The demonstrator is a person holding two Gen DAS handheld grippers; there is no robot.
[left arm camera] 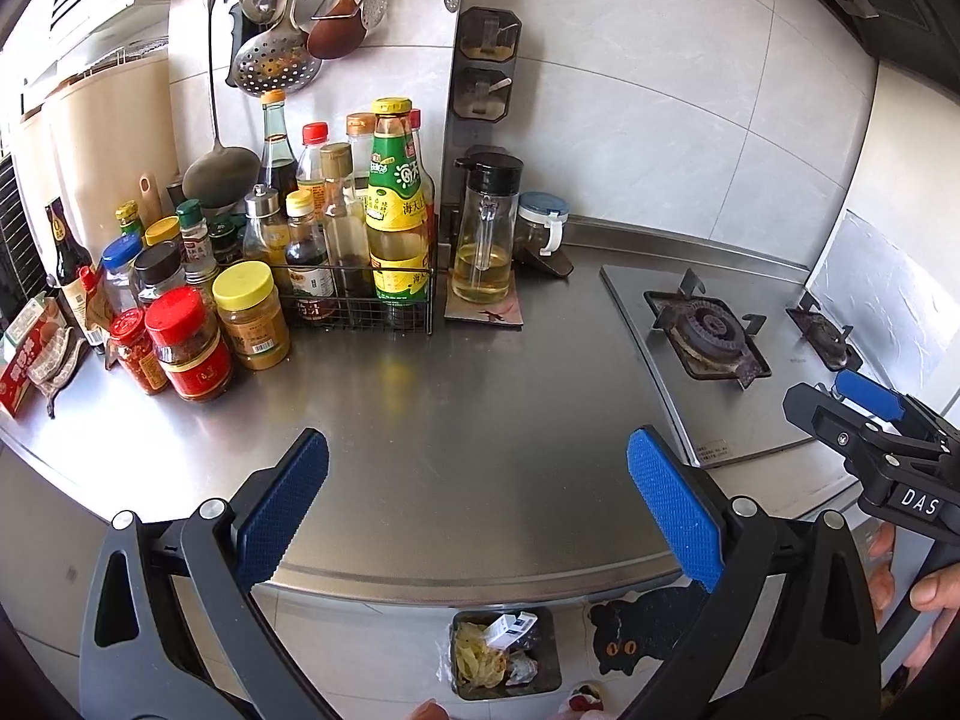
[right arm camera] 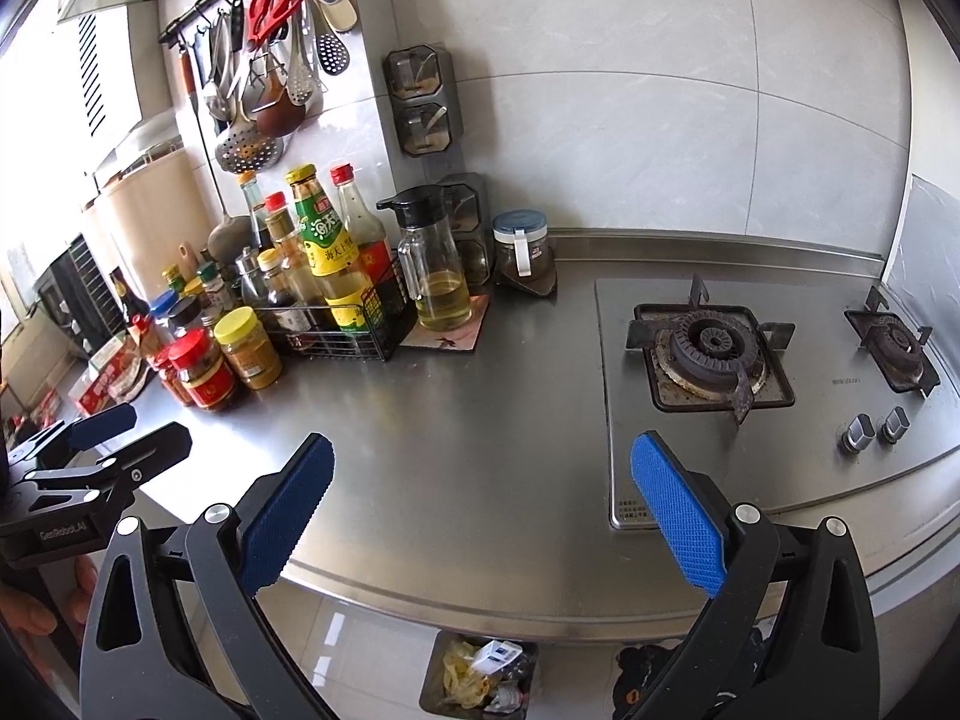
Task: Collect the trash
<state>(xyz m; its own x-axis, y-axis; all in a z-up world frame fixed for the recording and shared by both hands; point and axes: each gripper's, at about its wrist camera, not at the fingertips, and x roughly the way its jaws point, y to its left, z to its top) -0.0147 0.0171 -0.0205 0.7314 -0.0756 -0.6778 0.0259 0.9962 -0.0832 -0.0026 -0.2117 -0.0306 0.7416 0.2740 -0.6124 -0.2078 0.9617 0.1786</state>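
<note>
A small trash bin (left arm camera: 505,651) stands on the floor below the counter's front edge, holding yellowish scraps, a white and blue carton and crumpled wrappers; it also shows in the right wrist view (right arm camera: 480,681). My left gripper (left arm camera: 477,498) is open and empty above the steel counter (left arm camera: 480,408), over its front edge. My right gripper (right arm camera: 483,504) is open and empty, beside it to the right; it shows in the left wrist view (left arm camera: 840,408). No loose trash shows on the counter between the fingers.
Sauce bottles and jars (left arm camera: 240,276) crowd the counter's back left, some in a wire basket (left arm camera: 360,306). An oil dispenser (left arm camera: 483,234) and a small jar (left arm camera: 540,225) stand by the wall. A gas hob (right arm camera: 750,372) lies to the right. Utensils (left arm camera: 288,12) hang above.
</note>
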